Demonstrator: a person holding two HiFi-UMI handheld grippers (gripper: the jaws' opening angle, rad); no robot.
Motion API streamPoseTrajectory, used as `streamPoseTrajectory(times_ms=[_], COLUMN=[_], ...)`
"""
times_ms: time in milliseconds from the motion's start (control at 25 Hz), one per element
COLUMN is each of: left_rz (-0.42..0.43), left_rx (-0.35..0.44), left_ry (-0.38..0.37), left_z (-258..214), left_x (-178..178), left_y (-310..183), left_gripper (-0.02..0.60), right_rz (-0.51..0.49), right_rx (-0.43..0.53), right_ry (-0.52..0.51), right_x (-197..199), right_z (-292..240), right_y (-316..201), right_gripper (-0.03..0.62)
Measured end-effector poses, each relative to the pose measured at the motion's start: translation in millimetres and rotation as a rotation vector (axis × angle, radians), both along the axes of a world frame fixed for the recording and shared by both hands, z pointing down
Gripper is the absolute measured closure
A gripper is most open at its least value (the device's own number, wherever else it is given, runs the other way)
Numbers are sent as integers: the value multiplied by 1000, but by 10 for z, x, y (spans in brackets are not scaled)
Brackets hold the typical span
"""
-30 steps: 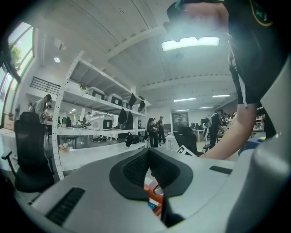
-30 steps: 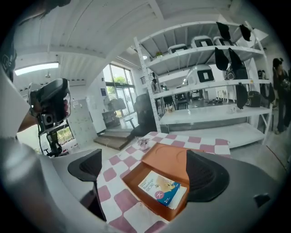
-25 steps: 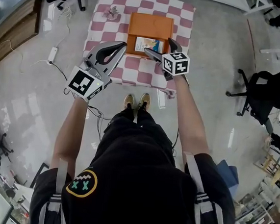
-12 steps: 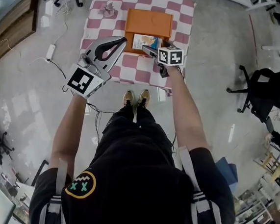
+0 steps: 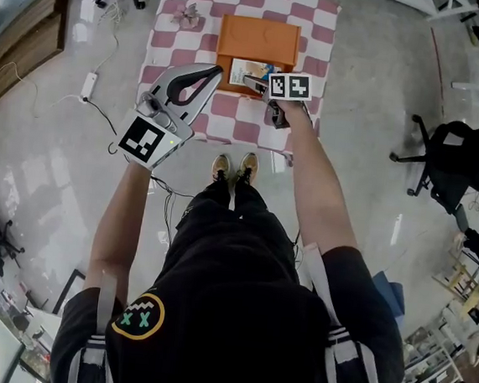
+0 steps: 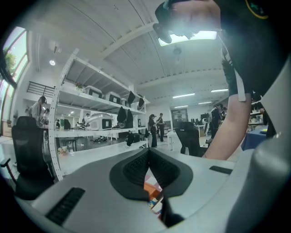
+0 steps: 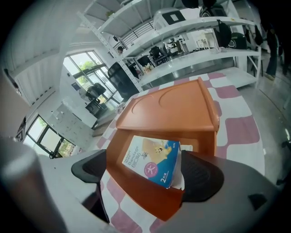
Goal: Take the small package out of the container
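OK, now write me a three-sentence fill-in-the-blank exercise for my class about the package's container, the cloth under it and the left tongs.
1. The small package lies inside an open ___ container.
2. The container stands on a pink-and-white ___ cloth.
3. The left tongs are ___, with nothing between them.

Missing words: orange; checked; shut.

one small package (image 7: 152,161) in one orange container (image 7: 168,107) stands between the closing jaws of the right claw (image 7: 144,175). two claws: one checkered cloth (image 5: 318,34) under them, one crumpled object (image 5: 189,15) beyond the left claw (image 5: 207,75).
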State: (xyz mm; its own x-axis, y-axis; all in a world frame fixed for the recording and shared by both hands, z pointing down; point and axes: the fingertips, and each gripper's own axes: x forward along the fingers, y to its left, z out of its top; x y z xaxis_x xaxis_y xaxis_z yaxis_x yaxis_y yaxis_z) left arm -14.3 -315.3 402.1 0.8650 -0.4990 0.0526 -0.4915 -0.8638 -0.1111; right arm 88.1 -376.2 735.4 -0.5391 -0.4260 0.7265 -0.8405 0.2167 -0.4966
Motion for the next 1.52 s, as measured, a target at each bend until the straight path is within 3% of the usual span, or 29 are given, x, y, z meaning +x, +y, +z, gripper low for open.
streamPoseTrajectory(times_ms=[320, 640, 800, 1000, 1520], left_rz=[2, -8, -37, -47, -60], left_rx=[-4, -3, -60, -70, -98], left_ry=[10, 6, 40, 40, 36], left_z=[-31, -8, -112, -128, -28], left_x=[31, -5, 20, -21, -104], left_y=[13, 44, 79, 118, 177], left_gripper=[565, 565, 565, 565, 565], right_rz=[-9, 24, 51, 74, -112], right_rx=[-57, -145, -226, -299, -306], right_ry=[38, -144, -121, -121, -276], right_x=[-14, -60, -60, -73, -331], right_z=[96, 37, 143, 262, 210], right_y=[-75, -114, -119, -121, 13], right_gripper=[108, 111, 120, 134, 250])
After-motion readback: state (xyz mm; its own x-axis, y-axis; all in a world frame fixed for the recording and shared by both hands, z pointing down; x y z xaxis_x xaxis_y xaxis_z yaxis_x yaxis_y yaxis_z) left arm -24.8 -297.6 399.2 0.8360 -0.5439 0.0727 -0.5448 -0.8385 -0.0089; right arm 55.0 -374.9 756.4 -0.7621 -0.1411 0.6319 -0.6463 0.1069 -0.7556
